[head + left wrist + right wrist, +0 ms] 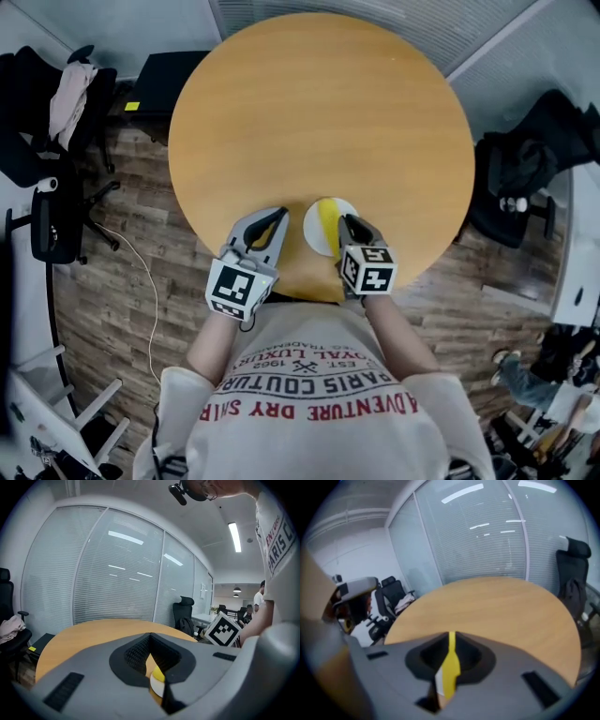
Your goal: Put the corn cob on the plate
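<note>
Right gripper clenched and empty, just beside corn cob lying on plate, left gripper likewise clenched, nearby

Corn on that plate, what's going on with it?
A person holds a two-jaw gripper in each hand at a round table. The corn cob lies on the white plate near the table's edge. The right gripper hovers beside it, jaws nearly together, empty; the left gripper sits left of the plate, also shut.
</note>
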Action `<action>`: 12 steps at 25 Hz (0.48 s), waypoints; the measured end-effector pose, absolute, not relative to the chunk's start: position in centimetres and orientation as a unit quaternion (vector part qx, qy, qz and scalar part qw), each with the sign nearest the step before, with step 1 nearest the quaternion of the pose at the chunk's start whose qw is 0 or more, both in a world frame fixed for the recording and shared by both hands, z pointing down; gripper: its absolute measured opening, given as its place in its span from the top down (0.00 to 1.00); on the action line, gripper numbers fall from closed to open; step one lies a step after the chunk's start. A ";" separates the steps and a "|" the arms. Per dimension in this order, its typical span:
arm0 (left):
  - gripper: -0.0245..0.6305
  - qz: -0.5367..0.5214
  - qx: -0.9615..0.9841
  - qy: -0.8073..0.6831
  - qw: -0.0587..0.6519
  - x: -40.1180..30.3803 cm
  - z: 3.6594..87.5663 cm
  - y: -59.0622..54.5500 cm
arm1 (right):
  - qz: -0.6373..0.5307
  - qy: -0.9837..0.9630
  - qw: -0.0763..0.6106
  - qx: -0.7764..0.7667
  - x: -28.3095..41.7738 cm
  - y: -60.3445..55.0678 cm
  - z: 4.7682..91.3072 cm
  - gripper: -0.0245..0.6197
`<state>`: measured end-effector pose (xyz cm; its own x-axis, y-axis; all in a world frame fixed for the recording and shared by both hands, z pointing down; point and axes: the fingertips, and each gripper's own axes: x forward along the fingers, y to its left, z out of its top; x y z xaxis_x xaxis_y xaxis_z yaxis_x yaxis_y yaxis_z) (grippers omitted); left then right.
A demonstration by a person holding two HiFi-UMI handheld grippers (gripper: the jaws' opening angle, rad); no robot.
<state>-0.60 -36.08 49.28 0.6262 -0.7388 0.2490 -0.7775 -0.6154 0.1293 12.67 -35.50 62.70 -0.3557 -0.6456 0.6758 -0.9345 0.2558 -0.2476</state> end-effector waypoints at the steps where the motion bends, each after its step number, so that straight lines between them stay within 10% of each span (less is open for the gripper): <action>1: 0.91 0.085 0.896 -0.422 0.109 -0.4 48.9 -36.0 | 0.310 -0.761 0.220 0.526 13.0 -35.6 61.8 0.88; 12: 0.91 0.070 0.914 -0.396 0.057 2.1 44.4 -35.8 | 0.150 -0.813 0.108 0.552 15.1 -36.1 49.8 0.92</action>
<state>2.05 -35.80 44.39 0.6761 -0.7161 0.1733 -0.7320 -0.6796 0.0479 15.07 -36.11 49.77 -0.3680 -0.8650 0.3410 -0.9298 0.3463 -0.1251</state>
